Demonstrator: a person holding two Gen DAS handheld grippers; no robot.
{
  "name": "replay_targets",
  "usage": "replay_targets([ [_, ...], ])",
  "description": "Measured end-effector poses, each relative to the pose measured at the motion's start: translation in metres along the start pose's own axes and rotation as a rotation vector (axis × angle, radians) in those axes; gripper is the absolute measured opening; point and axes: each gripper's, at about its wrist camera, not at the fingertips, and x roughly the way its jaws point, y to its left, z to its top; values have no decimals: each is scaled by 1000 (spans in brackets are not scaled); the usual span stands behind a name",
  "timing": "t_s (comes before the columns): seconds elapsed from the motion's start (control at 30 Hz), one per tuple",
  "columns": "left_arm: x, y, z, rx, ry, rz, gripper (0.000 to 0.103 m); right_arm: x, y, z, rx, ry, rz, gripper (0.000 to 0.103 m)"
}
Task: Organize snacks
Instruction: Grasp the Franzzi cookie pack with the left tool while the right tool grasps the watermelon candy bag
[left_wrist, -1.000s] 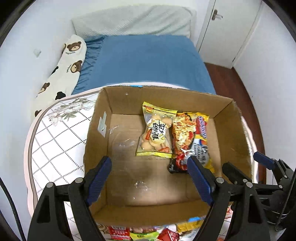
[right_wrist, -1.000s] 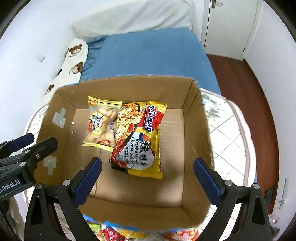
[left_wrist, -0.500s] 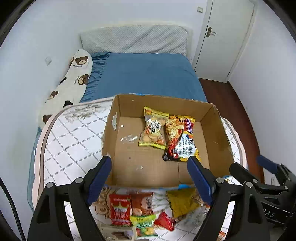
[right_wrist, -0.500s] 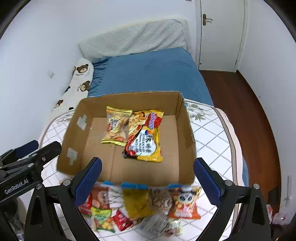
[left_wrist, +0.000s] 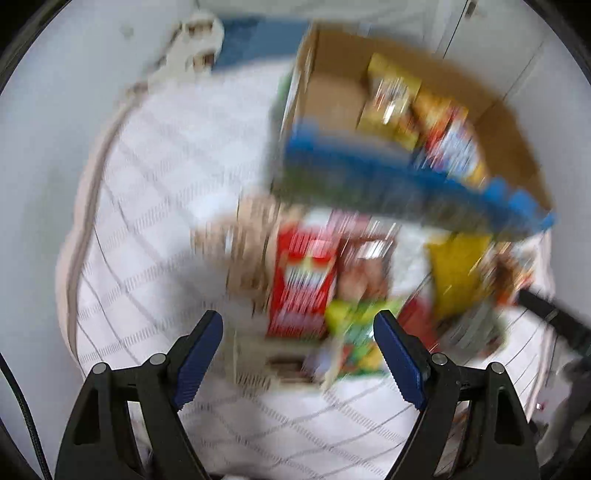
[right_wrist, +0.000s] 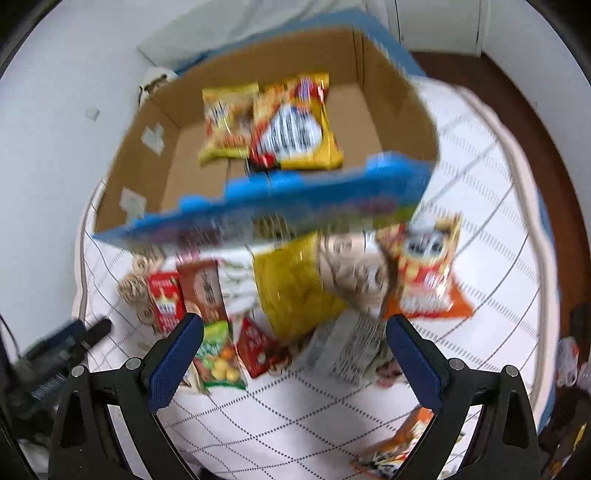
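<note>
Holding both grippers wide with nothing between the fingers, I look down on a loose heap of snacks spread over a quilt (right_wrist: 332, 417) with a diamond grid. My left gripper (left_wrist: 297, 354) hangs over the near left edge of the heap: a red packet (left_wrist: 303, 291) lies just beyond the gap between its fingers, and a green packet (left_wrist: 354, 332) sits close beside the right finger. This view is badly smeared, so finer detail cannot be read. My right gripper (right_wrist: 295, 360) hangs over the near side of the same heap. A yellow packet (right_wrist: 295, 291) lies straight ahead of its gap, a small red packet (right_wrist: 258, 347) nearer still, and the green packet (right_wrist: 218, 358) just beside its left finger. An orange packet (right_wrist: 428, 277) lies beyond its right finger. Past the heap stands the box (right_wrist: 147, 162), open-topped, its near wall printed blue, touching the far edge of the heap. Inside lie two packets side by side: biscuits (right_wrist: 225, 122) on the left, noodles (right_wrist: 295, 125) on the right. My left gripper shows in the lower left of the right view.
</note>
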Motion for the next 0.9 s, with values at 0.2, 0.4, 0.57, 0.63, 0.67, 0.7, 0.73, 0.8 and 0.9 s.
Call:
replay_targets([
  [0.2, 41, -6, -41, 179, 43, 66, 83, 24, 3, -13, -45, 67, -10, 101],
  [0.4, 67, -42, -77, 644, 54, 198, 83, 41, 13, -25, -97, 131, -15, 101],
  [0.57, 85, -72, -98, 935, 42, 272, 84, 48, 21, -33, -114, 158, -10, 101],
  [0.63, 88, -80, -99, 977, 34, 256, 85, 49, 24, -35, -123, 163, -11, 101],
  [0.67, 88, -83, -99, 985, 34, 240, 84, 49, 25, -37, -126, 163, -13, 101],
  [0.7, 88, -85, -99, 993, 33, 229, 84, 48, 25, -37, -127, 163, -13, 101],
  [0.73, 89, -87, -98, 992, 34, 223, 83, 47, 25, -37, -127, 162, -13, 101],
  [0.8, 88, -86, -96, 959, 61, 164, 63, 45, 25, -38, -124, 160, -14, 101],
  [0.9, 86, -69, -87, 838, 64, 119, 59, 43, 25, -42, -120, 161, -2, 101],
])
